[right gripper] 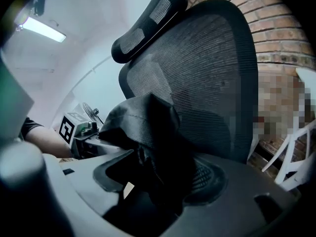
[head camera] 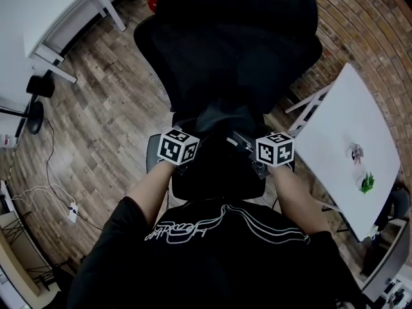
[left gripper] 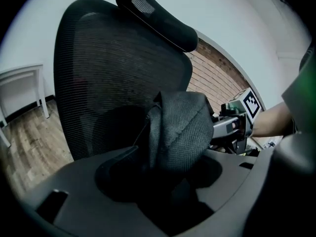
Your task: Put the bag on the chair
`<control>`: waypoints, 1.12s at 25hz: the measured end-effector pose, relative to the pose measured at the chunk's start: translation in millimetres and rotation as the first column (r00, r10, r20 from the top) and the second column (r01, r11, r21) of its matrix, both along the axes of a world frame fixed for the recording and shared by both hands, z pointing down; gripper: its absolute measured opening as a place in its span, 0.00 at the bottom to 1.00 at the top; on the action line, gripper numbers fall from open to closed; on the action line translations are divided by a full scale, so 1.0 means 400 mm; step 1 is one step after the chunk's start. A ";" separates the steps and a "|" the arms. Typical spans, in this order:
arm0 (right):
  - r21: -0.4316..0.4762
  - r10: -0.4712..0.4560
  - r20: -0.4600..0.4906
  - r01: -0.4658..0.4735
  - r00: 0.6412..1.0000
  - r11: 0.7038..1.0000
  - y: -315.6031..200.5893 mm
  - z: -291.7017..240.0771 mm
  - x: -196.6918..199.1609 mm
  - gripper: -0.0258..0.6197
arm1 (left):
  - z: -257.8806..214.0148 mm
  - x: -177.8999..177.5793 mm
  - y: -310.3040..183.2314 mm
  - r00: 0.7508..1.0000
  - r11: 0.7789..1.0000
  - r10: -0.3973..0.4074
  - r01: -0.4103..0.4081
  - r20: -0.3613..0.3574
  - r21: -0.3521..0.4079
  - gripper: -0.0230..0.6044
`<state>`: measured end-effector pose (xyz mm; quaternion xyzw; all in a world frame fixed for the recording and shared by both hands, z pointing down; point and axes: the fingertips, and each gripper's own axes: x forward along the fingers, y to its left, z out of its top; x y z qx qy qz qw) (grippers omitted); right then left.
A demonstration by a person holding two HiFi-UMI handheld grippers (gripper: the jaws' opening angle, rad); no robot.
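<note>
A black fabric bag [head camera: 222, 131] rests on the seat [head camera: 215, 179] of a black mesh office chair [head camera: 232, 44], leaning against the backrest. My left gripper [head camera: 193, 148] and right gripper [head camera: 257, 150] flank the bag from either side. In the left gripper view the bag [left gripper: 180, 132] stands slumped between the wide jaws of my left gripper [left gripper: 165, 174], with a dark gap beside it. In the right gripper view the bag [right gripper: 148, 127] lies loosely between the spread jaws of my right gripper [right gripper: 158, 181]. Both grippers look open.
A white table [head camera: 347, 147] with a small green item [head camera: 367, 183] stands close on the right. A white desk [head camera: 58, 11] is at the upper left. A black stand [head camera: 35, 102] and a power strip [head camera: 73, 210] with cables lie on the wooden floor at left. A brick wall [head camera: 373, 24] rises behind.
</note>
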<state>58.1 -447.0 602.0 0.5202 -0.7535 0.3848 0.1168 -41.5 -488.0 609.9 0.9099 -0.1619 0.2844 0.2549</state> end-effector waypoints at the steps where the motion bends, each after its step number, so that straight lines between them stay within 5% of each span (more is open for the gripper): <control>1: 0.004 0.006 0.000 -0.006 1.000 1.000 0.001 -0.001 0.001 0.49 | 0.001 -0.007 -0.002 1.000 1.000 -0.022 0.022 -0.005 -0.002 0.47; 6: 0.034 0.009 -0.023 -0.008 1.000 0.999 0.021 -0.019 0.000 0.61 | 0.006 -0.053 0.012 0.996 0.996 -0.093 0.093 -0.012 0.005 0.57; 10: 0.062 0.067 -0.063 -0.063 0.996 0.996 0.058 -0.037 0.032 0.62 | -0.012 -0.104 0.036 0.988 0.989 -0.147 0.146 -0.044 -0.021 0.58; 16: 0.107 0.094 -0.084 -0.085 0.992 0.991 0.131 -0.129 0.061 0.53 | -0.087 -0.159 0.102 0.964 0.968 -0.246 0.239 -0.098 -0.075 0.58; 20: 0.123 0.093 -0.041 -0.087 0.995 0.989 0.203 -0.223 0.040 0.40 | -0.205 -0.145 0.199 0.959 0.974 -0.217 0.199 -0.182 -0.112 0.57; 24: 0.168 0.038 0.028 -0.042 0.999 0.985 0.299 -0.321 -0.019 0.22 | -0.340 -0.124 0.323 0.957 0.989 -0.150 0.144 -0.248 -0.040 0.33; 28: 0.194 -0.010 0.047 0.001 0.999 0.981 0.435 -0.378 -0.052 0.16 | -0.398 -0.088 0.480 0.972 0.994 -0.100 0.091 -0.212 -0.054 0.15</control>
